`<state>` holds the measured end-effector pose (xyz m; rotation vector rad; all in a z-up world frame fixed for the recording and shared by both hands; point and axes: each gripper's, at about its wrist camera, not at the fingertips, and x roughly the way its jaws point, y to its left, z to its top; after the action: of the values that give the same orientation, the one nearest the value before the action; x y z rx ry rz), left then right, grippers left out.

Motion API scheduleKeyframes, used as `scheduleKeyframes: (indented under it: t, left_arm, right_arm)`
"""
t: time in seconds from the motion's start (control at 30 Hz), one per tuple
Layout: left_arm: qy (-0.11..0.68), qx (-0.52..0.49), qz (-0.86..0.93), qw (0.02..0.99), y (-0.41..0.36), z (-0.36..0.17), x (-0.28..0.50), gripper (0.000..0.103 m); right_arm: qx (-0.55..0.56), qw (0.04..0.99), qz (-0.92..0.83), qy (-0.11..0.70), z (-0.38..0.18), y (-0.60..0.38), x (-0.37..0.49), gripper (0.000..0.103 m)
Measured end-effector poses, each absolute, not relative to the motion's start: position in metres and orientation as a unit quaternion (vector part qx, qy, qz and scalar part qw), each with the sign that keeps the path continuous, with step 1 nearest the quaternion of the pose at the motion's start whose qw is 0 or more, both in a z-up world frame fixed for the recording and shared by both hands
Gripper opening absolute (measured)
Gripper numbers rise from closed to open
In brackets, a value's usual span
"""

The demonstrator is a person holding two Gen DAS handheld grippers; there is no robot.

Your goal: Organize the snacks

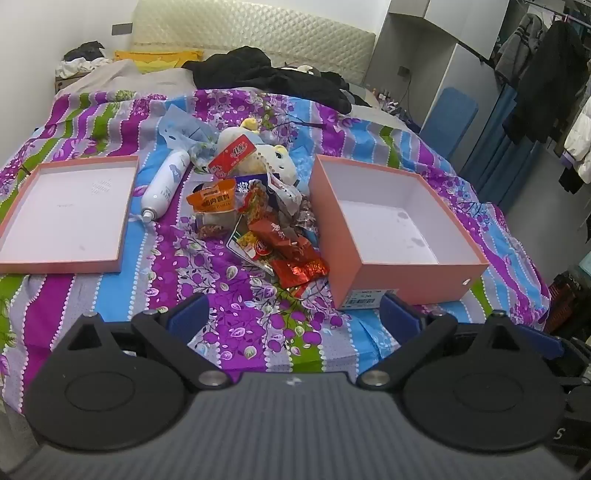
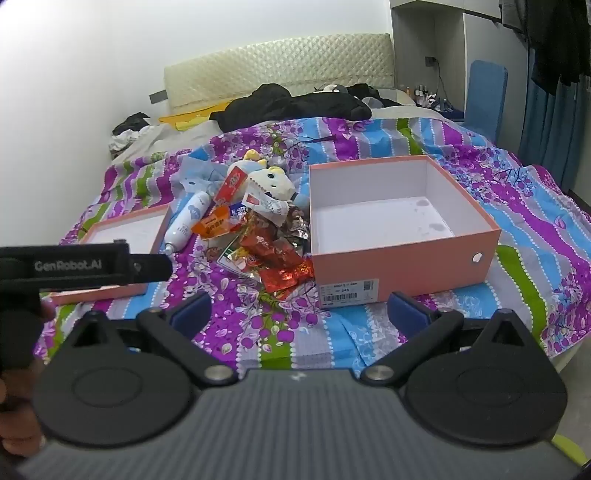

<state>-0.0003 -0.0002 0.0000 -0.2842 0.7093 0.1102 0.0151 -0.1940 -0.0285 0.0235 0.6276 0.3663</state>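
We log a bed with purple floral striped cover (image 1: 92, 302); on it a salmon cardboard box (image 1: 402, 269), its shallow lid (image 1: 66, 266), a heap of foil snack packets (image 1: 266, 229) between them. Left gripper (image 1: 295, 314) and right gripper (image 2: 299, 310): jaws released, holding nothing.

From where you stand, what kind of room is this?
Most likely a bedroom in someone's home. A bed with a floral striped bedspread and a padded headboard fills the view, coats hang on a rail along the right wall, and plush toys lie among the snack packets.
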Motion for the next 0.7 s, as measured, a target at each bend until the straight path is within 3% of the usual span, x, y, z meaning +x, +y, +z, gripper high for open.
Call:
scheduleKeyframes:
  t: [0.7]
  left_arm:
    - [0.341, -0.137, 0.058, 0.928, 0.003, 0.025, -0.01, 0.1]
  right_arm:
    - [0.011, 0.932, 0.178, 0.315, -0.031, -0.193, 0.018, 0.103]
